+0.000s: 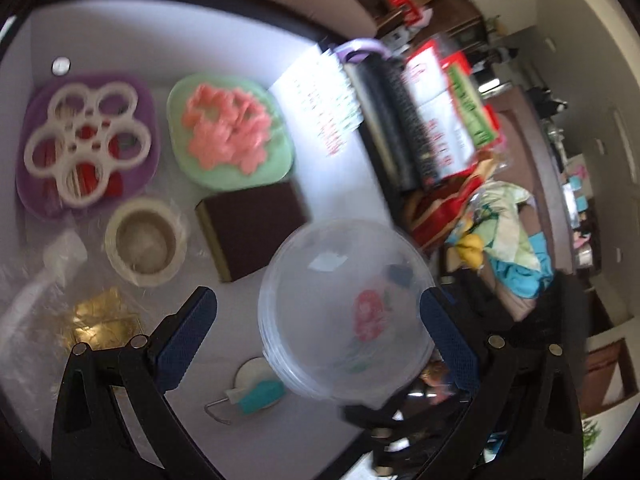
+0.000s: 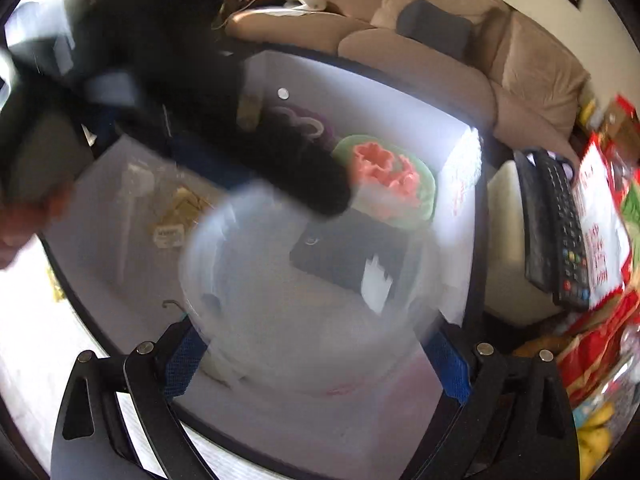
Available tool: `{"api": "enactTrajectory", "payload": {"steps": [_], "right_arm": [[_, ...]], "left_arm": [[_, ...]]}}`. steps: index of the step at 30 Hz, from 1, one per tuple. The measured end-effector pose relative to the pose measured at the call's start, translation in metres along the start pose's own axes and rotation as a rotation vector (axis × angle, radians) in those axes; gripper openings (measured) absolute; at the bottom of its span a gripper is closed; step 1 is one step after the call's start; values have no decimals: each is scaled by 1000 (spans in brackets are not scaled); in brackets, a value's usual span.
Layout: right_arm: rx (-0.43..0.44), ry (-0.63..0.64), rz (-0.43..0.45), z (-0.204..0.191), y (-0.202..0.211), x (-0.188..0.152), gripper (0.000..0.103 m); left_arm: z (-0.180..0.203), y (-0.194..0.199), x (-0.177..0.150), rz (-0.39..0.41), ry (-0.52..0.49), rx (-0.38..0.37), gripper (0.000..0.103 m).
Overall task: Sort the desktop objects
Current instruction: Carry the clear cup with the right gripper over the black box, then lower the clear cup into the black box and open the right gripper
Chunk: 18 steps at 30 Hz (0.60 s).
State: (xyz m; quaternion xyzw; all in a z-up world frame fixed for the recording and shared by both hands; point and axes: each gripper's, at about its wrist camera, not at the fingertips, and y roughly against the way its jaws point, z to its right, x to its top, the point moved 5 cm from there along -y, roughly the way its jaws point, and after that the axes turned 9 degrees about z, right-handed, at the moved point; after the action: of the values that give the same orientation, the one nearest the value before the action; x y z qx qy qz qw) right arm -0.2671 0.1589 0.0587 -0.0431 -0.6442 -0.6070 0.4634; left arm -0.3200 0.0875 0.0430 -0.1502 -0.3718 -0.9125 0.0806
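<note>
Your right gripper [image 2: 316,356] is clamped across the clear round plastic tub [image 2: 308,292], bottom centre, lifting it for sorting; your left gripper [image 1: 320,340] stands apart, ready.

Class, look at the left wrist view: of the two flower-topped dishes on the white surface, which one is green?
The green dish, carrying the pink flower piece; it sits right of the purple dish, which carries a white ring-shaped piece.

Home living room, beige sofa [image 2: 440,60], TV remote [image 2: 560,232] (snack packets [image 1: 440,120] nearby)
</note>
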Motion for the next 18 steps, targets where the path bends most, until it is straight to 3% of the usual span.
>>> {"api": "enactTrajectory", "payload": {"steps": [2,6,12,15,17,18], "right_arm": [[-33,3,18,4,16,-1,98],[-15,-67,66,17,60,-11,98],[32,-270,193,42,120,-17,97],[60,-351,222,56,129,-21,89],[45,-336,184,55,123,-20,78],[38,-330,166,59,115,-19,75]], "left_arm": [[1,-2,-5,-8,4,-6,101],[6,-8,-9,-10,-7,14,101],[24,-16,-16,-43,-72,69,101],[27,-15,-20,-48,-103,92,102],[23,-22,-26,-81,-130,162,102],[24,-25,-28,-81,-149,158,103]]}}
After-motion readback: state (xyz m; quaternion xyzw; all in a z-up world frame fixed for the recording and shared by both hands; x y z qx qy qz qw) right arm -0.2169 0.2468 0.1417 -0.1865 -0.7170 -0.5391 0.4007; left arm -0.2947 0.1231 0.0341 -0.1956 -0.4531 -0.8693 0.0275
